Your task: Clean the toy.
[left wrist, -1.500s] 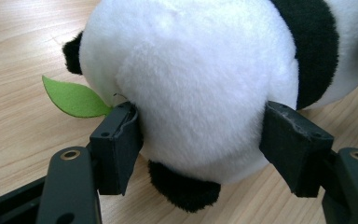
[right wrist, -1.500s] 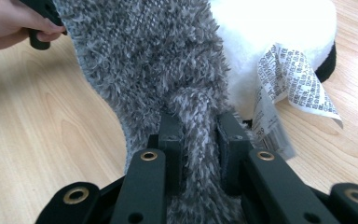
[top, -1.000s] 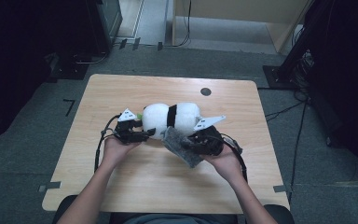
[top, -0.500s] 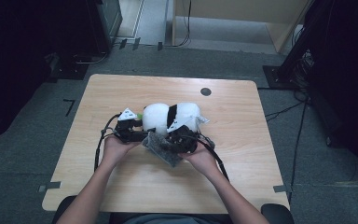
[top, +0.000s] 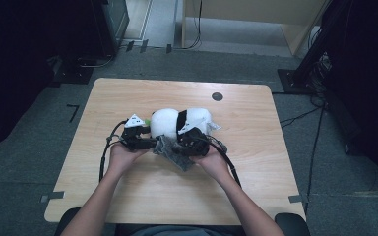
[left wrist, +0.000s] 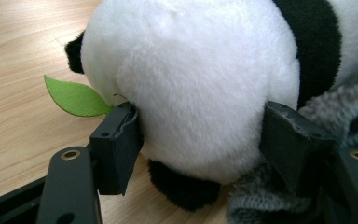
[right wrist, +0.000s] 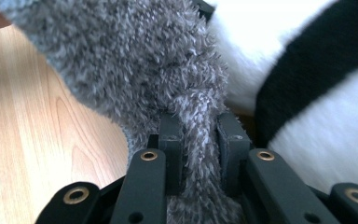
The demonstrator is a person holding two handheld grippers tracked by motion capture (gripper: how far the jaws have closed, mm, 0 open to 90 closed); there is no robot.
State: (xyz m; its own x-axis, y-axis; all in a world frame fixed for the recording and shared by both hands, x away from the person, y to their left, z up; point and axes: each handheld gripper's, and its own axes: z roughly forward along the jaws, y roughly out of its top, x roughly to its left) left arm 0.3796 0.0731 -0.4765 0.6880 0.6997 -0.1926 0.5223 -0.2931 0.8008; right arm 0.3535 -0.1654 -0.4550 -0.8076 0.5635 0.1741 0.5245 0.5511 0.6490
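Wooden desk (top: 128, 196), pale and rounded at the corners, carries the work. Nearest, the right hand-held gripper (right wrist: 199, 140) pinches a fuzzy grey cloth (right wrist: 135, 60) tight between its jaws. Beside it, the left hand-held gripper (left wrist: 198, 135) clamps the white-and-black plush panda (left wrist: 191, 79), lying mid-desk; a green felt leaf (left wrist: 74, 98) projects beyond.

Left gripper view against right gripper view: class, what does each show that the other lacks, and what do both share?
The left gripper view alone has a green leaf beside the panda, and the left tool with its jaws pressing the panda's white body from both sides. The right gripper view alone has the right tool shut on a bunched fold of the grey cloth. Both share the panda, the cloth and the wooden table.
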